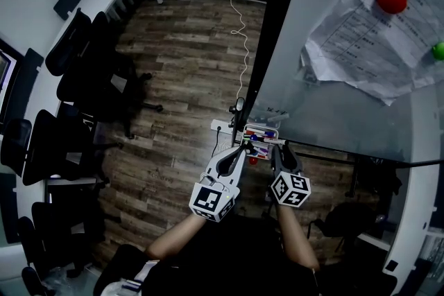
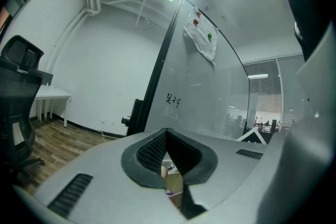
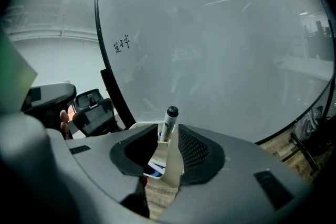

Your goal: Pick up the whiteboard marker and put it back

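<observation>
**Marker stands in its holder between my loosened right jaws**

Head view: My left gripper (image 1: 244, 146) and my right gripper (image 1: 278, 148) reach side by side to the marker holder (image 1: 267, 127), which sits at the foot of the whiteboard (image 1: 333, 114), right at my jaw tips. Several coloured pens lie in it; I cannot tell from here which one is the whiteboard marker. Far beyond my jaws, high on the board, a red magnet (image 1: 392, 0) and a green magnet (image 1: 438, 50) pin up printed papers (image 1: 368, 31). Off to the left of my left jaws, black office chairs (image 1: 76, 66) stand on the wooden floor (image 1: 187, 66), and a white cable (image 1: 241, 45) trails across it.

Left gripper view: My left gripper (image 2: 166, 134) has its jaws clenched, tips meeting, with nothing between them. Below the tips, a bit of the holder (image 2: 173, 182) shows through the gap. The whiteboard (image 2: 199, 81) rises ahead of the jaws with a small scribble (image 2: 174, 100) on it. A chair (image 2: 18, 57) stands far to the left.

Right gripper view: My right gripper (image 3: 168, 134) has its jaws released, set apart. The whiteboard marker (image 3: 169, 122) stands between them, nearly upright, black cap up, its lower end in the cream holder (image 3: 171, 165). There is clear space between it and the left pad; it stands close to the right pad, and I cannot tell whether it brushes it. The whiteboard (image 3: 220, 50) fills the space beyond the jaws, with the scribble (image 3: 121, 43) up to their left.
</observation>
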The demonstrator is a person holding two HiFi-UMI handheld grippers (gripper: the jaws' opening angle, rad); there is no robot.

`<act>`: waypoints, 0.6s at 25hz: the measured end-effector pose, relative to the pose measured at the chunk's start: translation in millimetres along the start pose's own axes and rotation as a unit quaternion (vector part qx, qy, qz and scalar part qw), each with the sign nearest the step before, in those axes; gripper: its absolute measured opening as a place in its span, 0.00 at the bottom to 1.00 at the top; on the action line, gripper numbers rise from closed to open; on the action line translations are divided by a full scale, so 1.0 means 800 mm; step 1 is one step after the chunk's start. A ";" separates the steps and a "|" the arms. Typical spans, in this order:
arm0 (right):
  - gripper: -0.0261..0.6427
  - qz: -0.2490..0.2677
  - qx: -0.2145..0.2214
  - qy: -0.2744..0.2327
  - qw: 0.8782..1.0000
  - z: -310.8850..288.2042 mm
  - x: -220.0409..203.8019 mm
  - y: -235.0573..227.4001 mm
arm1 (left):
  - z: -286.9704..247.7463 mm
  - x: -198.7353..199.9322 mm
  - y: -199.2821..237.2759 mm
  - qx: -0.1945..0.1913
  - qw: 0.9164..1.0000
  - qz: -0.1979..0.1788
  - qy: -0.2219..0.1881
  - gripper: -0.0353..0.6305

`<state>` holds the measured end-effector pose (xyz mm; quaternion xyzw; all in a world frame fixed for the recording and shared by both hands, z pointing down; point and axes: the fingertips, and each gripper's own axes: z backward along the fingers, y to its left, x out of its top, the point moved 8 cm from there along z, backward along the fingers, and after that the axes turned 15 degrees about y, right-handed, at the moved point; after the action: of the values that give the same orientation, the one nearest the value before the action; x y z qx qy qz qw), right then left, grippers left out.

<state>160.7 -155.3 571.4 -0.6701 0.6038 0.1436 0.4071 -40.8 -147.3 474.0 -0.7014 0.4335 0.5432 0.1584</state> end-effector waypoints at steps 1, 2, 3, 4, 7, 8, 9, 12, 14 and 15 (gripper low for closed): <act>0.23 -0.001 -0.003 -0.001 1.000 0.002 0.000 0.000 | 0.001 0.000 0.000 -0.001 1.000 0.000 0.000 0.06; 0.23 -0.001 -0.005 -0.002 1.000 0.004 -0.001 0.000 | 0.001 0.000 -0.001 -0.002 1.000 0.000 0.000 0.06; 0.22 -0.002 -0.006 -0.002 1.000 0.006 -0.002 0.001 | 0.002 -0.001 -0.002 -0.003 1.000 0.000 -0.001 0.06; 0.22 -0.002 -0.006 -0.002 1.000 0.008 -0.003 0.001 | 0.003 -0.001 -0.003 -0.003 1.000 0.000 -0.002 0.06; 0.22 0.000 -0.005 0.000 1.000 0.014 -0.006 0.004 | 0.006 -0.001 -0.006 -0.005 1.000 0.000 -0.004 0.06; 0.21 0.000 -0.007 -0.002 1.000 0.017 -0.007 0.005 | 0.007 -0.001 -0.008 -0.006 1.000 -0.001 -0.005 0.06; 0.17 0.000 -0.011 -0.005 1.000 0.020 -0.007 0.006 | 0.009 -0.001 -0.009 -0.007 1.000 -0.002 -0.005 0.06; 0.08 0.005 -0.017 -0.012 1.000 0.030 -0.010 0.011 | 0.014 -0.004 -0.014 -0.008 1.000 -0.002 -0.007 0.06; 0.07 0.010 -0.015 -0.015 1.000 0.036 -0.012 0.015 | 0.018 -0.005 -0.017 -0.008 1.000 -0.002 -0.010 0.06; 0.07 0.012 -0.014 -0.016 1.000 0.039 -0.013 0.017 | 0.021 -0.005 -0.018 -0.008 1.000 -0.002 -0.011 0.06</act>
<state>154.8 -125.0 554.0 -0.6659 0.6031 0.1676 0.4059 -39.9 -125.7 468.1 -0.6973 0.4256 0.5544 0.1588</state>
